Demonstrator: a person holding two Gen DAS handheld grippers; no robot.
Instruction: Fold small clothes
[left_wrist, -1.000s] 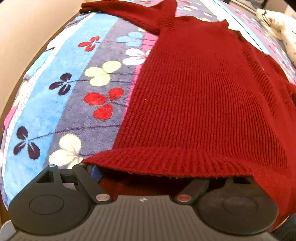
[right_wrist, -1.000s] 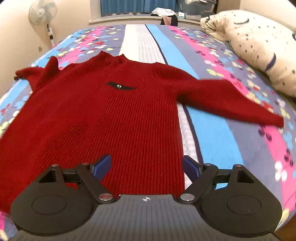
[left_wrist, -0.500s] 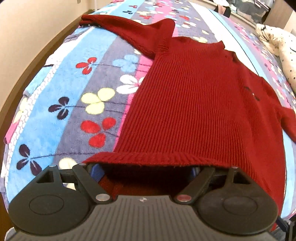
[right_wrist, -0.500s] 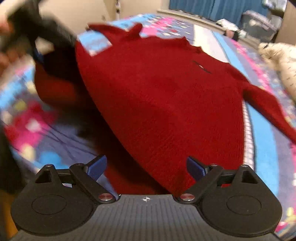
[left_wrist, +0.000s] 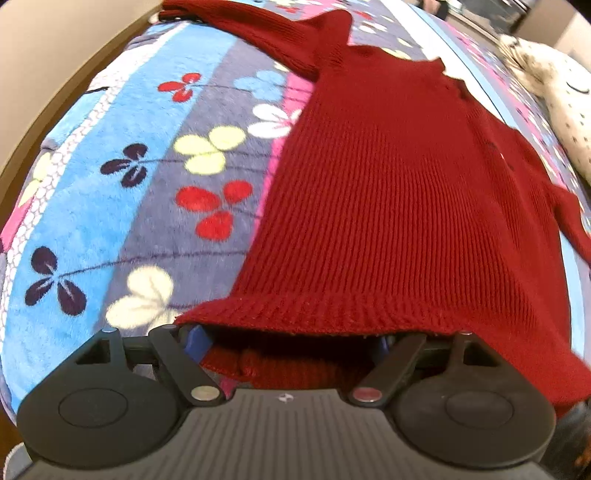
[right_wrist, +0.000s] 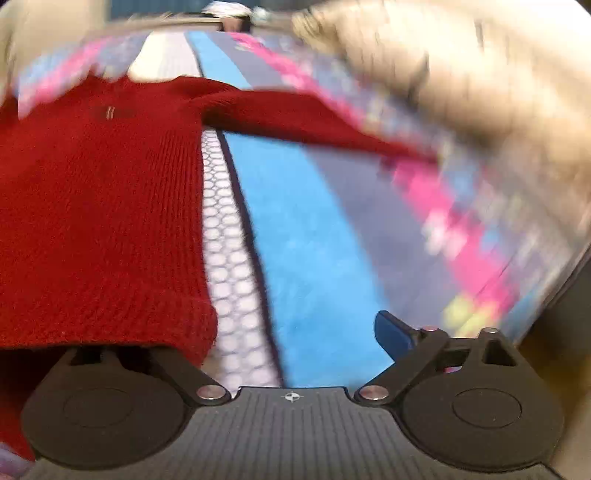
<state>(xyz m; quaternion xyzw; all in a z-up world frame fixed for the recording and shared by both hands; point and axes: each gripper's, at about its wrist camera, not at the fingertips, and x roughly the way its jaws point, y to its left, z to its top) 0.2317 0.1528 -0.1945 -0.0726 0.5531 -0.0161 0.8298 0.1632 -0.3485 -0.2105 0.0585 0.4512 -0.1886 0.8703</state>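
Note:
A dark red knit sweater (left_wrist: 399, 192) lies spread on a striped flowered blanket (left_wrist: 155, 155), sleeves out to the sides. My left gripper (left_wrist: 291, 339) is open at the sweater's bottom hem, which drapes over both fingers; one blue pad (left_wrist: 195, 338) shows at the left. In the right wrist view the sweater (right_wrist: 99, 206) fills the left side. My right gripper (right_wrist: 258, 332) is open at the hem's right corner. The hem covers its left finger; its right blue pad (right_wrist: 393, 334) is bare over the blanket (right_wrist: 306, 236).
A white spotted pillow (left_wrist: 554, 96) lies at the bed's far right, also a blur in the right wrist view (right_wrist: 461, 74). A beige wall (left_wrist: 55, 55) runs along the bed's left edge. The right sleeve (right_wrist: 314, 122) stretches toward the pillow.
My right gripper has swung right from the middle of the hem to its right corner, the view blurred by motion. My left gripper stays under the hem.

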